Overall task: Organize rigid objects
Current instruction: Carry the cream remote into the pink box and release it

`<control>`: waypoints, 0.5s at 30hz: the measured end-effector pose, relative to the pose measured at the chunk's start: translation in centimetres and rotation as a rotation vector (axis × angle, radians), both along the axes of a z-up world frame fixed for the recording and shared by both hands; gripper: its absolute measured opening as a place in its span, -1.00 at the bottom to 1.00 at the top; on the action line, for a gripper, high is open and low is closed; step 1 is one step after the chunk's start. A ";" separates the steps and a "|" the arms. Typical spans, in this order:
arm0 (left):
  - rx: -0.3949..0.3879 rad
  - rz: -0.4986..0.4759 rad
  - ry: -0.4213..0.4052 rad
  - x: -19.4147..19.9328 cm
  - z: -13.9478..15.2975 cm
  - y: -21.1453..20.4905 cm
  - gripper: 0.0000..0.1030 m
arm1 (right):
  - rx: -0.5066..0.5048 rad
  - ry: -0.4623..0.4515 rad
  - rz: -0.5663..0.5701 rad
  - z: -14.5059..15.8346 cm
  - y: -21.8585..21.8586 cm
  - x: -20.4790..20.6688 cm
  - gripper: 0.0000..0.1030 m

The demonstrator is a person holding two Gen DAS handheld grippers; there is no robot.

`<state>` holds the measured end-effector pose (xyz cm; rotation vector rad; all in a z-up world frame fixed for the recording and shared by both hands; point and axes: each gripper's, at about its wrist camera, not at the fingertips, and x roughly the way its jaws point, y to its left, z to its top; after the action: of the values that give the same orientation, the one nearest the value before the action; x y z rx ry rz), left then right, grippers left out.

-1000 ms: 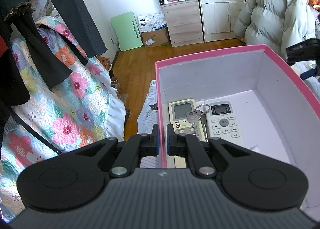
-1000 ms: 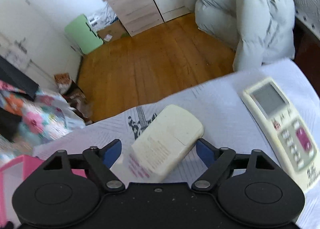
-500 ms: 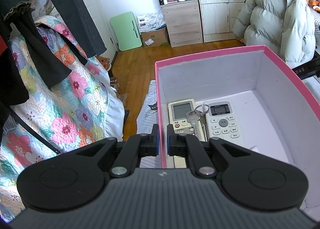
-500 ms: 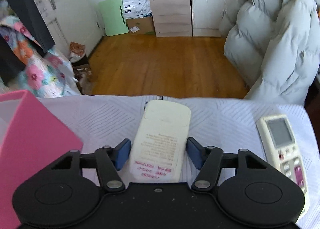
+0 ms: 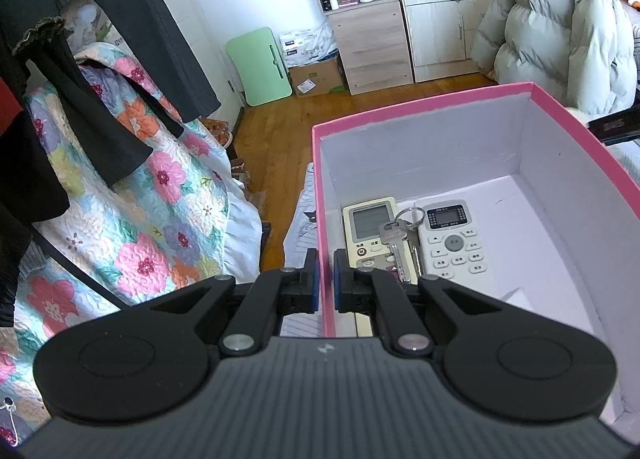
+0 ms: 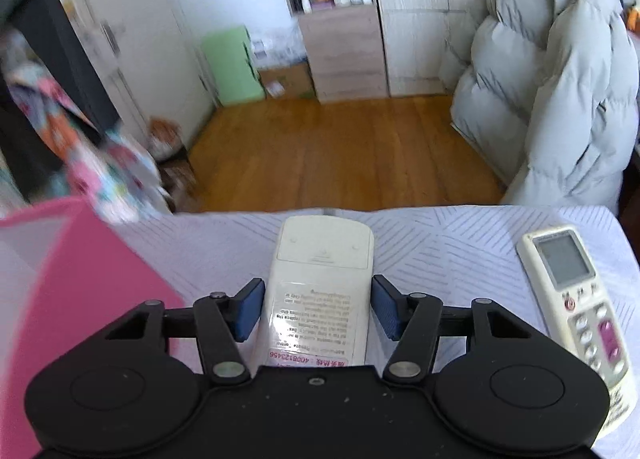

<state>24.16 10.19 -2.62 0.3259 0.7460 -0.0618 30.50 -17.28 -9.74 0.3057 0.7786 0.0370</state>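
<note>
Right wrist view: the face-down remote (image 6: 320, 283) lies on the bedspread (image 6: 452, 243) between my right gripper (image 6: 318, 309) pads, which are closing on it. My left gripper (image 5: 324, 279) pinches the pink box (image 5: 420, 107) wall.

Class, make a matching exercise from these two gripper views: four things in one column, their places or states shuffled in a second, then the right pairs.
1. keys
2. face-down remote
3. pink box
4. left gripper

A. clamped on the box's near wall
B. between the right gripper's closing jaws
C. across two remotes
D. holds two remotes

Pairs: 1-C, 2-B, 3-D, 4-A
</note>
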 end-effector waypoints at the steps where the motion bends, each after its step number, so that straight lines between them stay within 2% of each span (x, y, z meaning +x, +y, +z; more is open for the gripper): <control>1: 0.001 -0.002 0.000 0.0 0.0 0.0 -0.89 | 0.021 -0.019 0.001 0.4 0.0 -0.7 0.22; 3: -0.002 -0.002 0.000 0.0 0.0 0.1 -0.89 | 0.071 -0.075 0.003 1.2 -0.2 -2.3 0.21; 11: -0.037 0.001 0.003 -0.1 0.0 0.3 -0.89 | 0.025 -0.253 0.022 5.0 1.0 -6.0 0.19; 15: -0.033 0.002 0.003 -0.1 0.0 0.3 -0.89 | 0.023 -0.336 0.081 8.6 2.0 -7.5 0.19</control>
<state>24.07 10.48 -2.63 0.2938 0.7474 -0.0729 23.03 -15.23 -1.10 0.2808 0.4573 0.1695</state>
